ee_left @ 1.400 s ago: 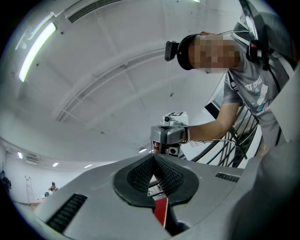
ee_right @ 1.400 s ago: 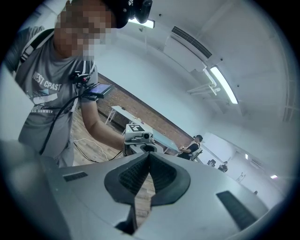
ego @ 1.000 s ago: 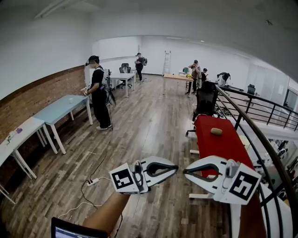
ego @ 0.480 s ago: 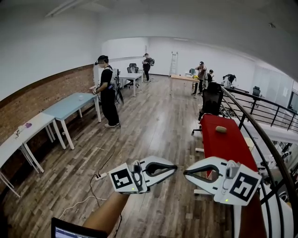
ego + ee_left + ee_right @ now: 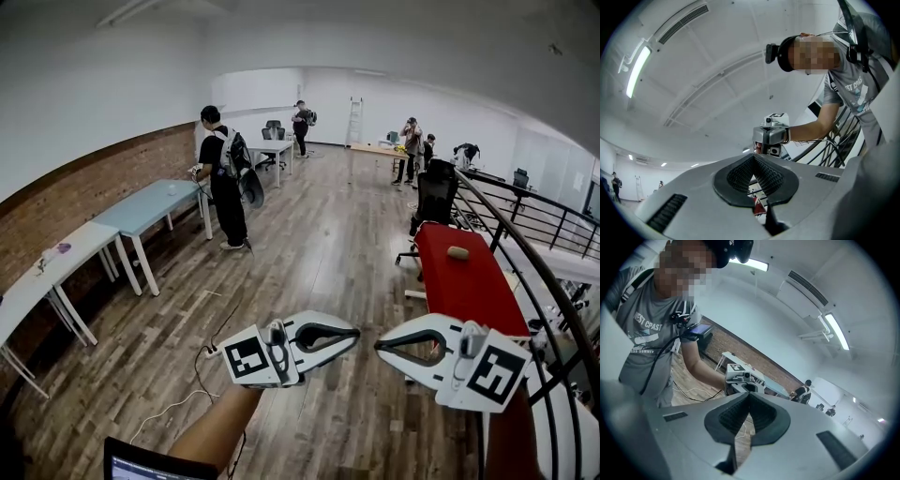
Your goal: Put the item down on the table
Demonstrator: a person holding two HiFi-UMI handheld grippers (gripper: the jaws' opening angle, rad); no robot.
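My two grippers hang in mid-air over the wooden floor, tips pointed at each other with a small gap between them. The left gripper (image 5: 354,334) is shut with nothing in it, and its ribbed pads (image 5: 740,174) meet. The right gripper (image 5: 380,345) is also shut and empty, pads (image 5: 761,414) together. Each gripper view shows the other gripper straight ahead: the right gripper (image 5: 771,136) and the left gripper (image 5: 738,375). A long red table (image 5: 473,295) stands at the right, with a small brown item (image 5: 457,252) lying on its far half.
A black railing (image 5: 530,272) curves along the right, behind the red table. A black office chair (image 5: 437,199) stands at the table's far end. Pale tables (image 5: 141,208) line the brick wall at left, where a person with a backpack (image 5: 225,173) stands. A white cable (image 5: 178,405) lies on the floor.
The head view has swung a little left, so the room has slid right. The person at the left tables has turned their back. Both grippers stay shut and in the same pose.
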